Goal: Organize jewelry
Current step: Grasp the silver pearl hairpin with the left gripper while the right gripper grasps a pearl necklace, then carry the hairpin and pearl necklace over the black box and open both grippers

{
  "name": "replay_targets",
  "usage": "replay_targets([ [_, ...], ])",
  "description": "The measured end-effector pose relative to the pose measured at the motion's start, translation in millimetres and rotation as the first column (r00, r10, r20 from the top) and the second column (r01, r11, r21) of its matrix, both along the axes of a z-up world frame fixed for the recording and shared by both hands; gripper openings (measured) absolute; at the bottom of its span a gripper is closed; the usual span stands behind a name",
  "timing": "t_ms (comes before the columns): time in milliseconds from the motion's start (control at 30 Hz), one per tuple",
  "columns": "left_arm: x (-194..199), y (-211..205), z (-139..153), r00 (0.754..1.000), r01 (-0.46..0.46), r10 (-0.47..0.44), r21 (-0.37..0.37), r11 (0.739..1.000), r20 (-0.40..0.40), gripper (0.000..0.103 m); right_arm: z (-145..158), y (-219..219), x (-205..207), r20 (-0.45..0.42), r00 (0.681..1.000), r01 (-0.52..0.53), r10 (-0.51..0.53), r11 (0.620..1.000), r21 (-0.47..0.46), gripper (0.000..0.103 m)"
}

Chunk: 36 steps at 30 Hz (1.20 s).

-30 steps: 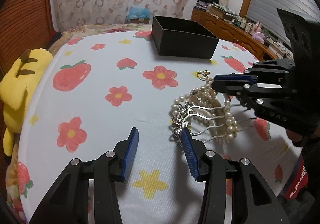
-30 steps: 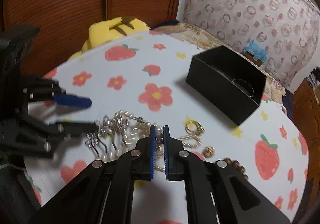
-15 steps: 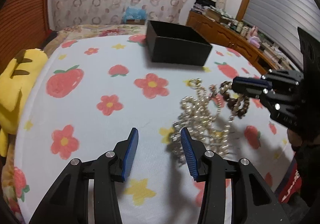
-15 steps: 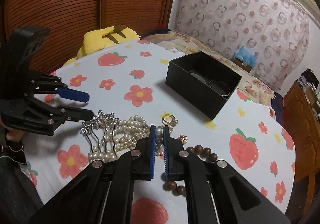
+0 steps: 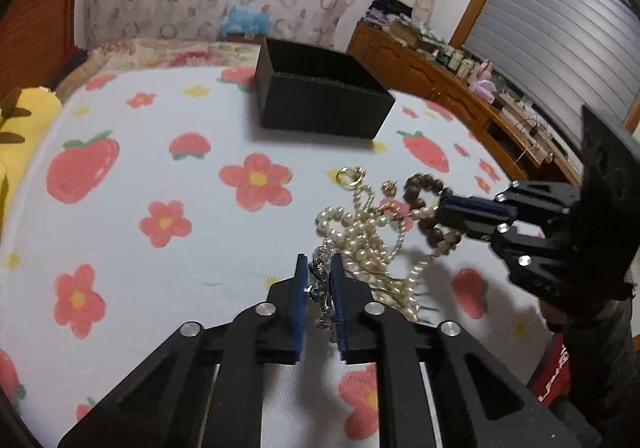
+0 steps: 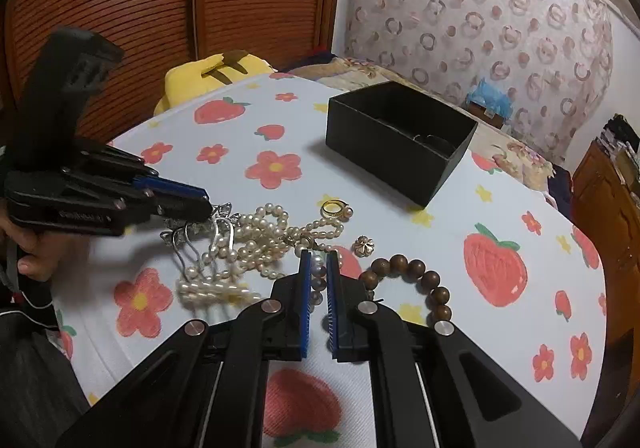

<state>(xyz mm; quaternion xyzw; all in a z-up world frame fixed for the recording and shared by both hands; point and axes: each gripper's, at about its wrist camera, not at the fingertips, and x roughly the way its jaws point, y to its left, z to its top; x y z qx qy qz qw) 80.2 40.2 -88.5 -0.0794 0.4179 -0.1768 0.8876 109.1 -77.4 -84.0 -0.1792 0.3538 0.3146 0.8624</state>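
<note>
right now you're untangling: your left gripper is closing on the silver hair comb, your right gripper pinches the white pearl strand, all heaped near the open black box. next, ease the comb free gently.

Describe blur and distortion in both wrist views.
Left wrist: fisheye bends the black box and cabinet; pearls slightly soft. Right wrist: same curvature; left gripper smeared, wooden beads sharp.
</note>
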Motion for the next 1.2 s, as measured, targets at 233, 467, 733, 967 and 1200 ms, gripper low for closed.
replay_targets([
  [233,-11,2,20,0.996,-0.038,0.034,0.043,0.998,0.088,0.005,2,-6,1,-0.002,1.0,0.009,-0.009,1.0,0.019,0.008],
  [467,-18,18,43,0.983,-0.09,0.084,0.031,0.995,0.166,0.001,4,-8,1,-0.002,1.0,0.012,-0.012,1.0,0.029,0.008],
  [733,-4,23,65,0.967,-0.129,0.106,0.085,0.988,0.23,0.001,45,0,4,0.077,0.997,-0.003,-0.004,0.996,0.094,0.008],
  [967,21,24,73,0.963,-0.143,0.115,0.102,0.984,0.244,0.001,91,1,14,0.139,0.99,-0.031,0.01,0.988,0.152,0.008],
  [1200,44,21,83,0.958,-0.147,0.118,0.095,0.985,0.261,0.002,131,-7,32,0.191,0.982,-0.042,0.005,0.981,0.187,0.008],
])
